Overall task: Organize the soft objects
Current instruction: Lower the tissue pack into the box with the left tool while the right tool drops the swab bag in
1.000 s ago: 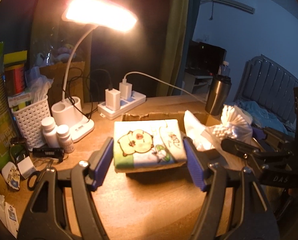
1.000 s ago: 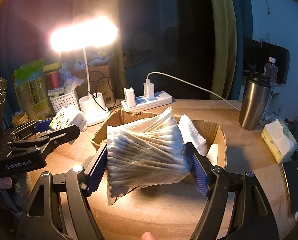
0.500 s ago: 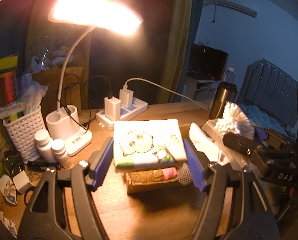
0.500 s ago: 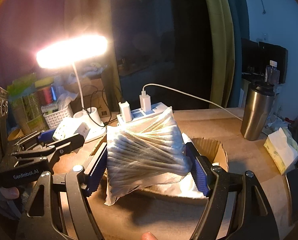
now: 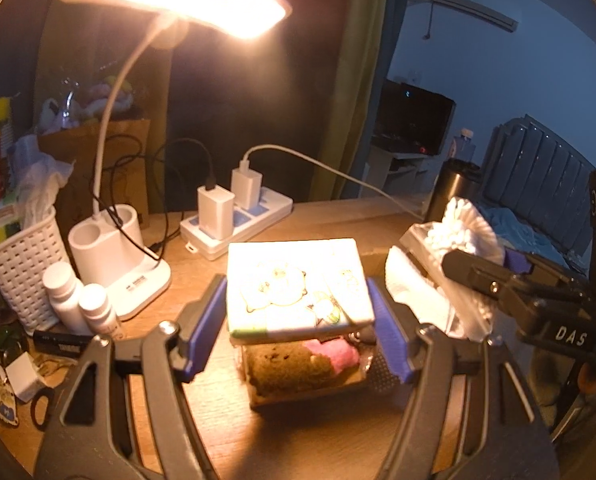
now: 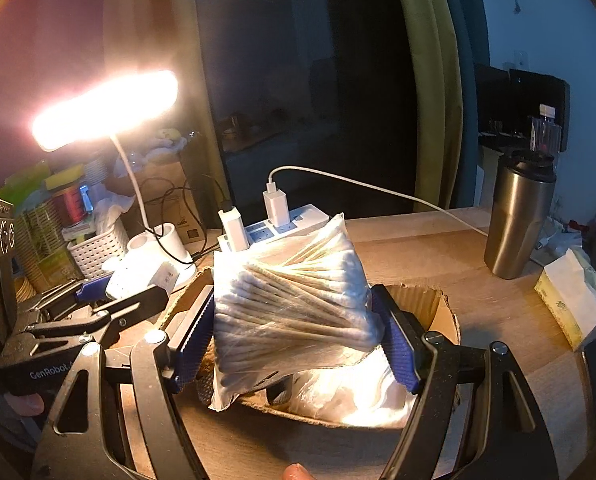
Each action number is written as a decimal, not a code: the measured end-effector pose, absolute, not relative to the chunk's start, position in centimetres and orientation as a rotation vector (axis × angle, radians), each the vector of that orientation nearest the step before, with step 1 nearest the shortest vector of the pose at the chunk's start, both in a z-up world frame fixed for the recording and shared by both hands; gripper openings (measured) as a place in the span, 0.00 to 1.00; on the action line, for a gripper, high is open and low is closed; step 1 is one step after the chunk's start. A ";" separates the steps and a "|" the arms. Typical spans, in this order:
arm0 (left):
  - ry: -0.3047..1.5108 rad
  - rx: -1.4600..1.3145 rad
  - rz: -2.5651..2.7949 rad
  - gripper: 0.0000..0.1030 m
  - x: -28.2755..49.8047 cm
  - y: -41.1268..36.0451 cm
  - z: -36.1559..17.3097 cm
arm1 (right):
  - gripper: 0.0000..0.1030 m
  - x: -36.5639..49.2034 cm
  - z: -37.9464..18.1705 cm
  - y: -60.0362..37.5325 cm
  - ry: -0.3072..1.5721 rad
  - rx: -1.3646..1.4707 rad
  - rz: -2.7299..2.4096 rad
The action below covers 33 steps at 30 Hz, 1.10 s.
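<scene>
Both tools have advanced toward the lamp since the earlier frames, so that the cardboard box point(image 6: 437, 308) now lies beneath their loads. Left tool point(image 5: 298, 320) is clenched on a tissue pack point(image 5: 298, 284), a flat white packet printed with a cartoon animal and edged green, held level above the box's near end, where a brown and pink soft item point(image 5: 309, 360) shows. Right tool point(image 6: 294, 340) is clenched on a bag of cotton swabs point(image 6: 290, 300), clear crinkled plastic bulging with white-tipped sticks, hanging over the box's left half. Box rim is torn and uneven; white tissue point(image 6: 349, 392) fills its near corner. Surface point(image 6: 457, 248) lies bare between box and steel tumbler point(image 6: 517, 216); the power strip point(image 5: 238, 220) and lamp base point(image 5: 114, 256) crowd the far left.
</scene>
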<state>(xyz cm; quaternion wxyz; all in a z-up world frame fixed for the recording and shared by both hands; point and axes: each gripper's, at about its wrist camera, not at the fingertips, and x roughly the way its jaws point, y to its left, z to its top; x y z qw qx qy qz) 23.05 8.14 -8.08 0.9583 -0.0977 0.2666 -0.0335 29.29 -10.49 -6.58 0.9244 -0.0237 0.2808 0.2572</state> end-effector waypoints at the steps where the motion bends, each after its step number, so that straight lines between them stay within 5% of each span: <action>1: 0.545 -0.198 -0.070 0.68 23.3 8.1 -8.2 | 0.76 29.5 -6.7 -10.5 0.578 -0.048 0.526; 23: 0.663 -0.237 -0.087 0.68 28.5 8.0 -12.1 | 0.76 33.7 -9.7 -9.4 0.674 -0.014 0.543; 33: 0.672 -0.222 -0.104 0.76 28.6 7.6 -12.4 | 0.76 34.5 -10.5 -9.3 0.706 0.001 0.555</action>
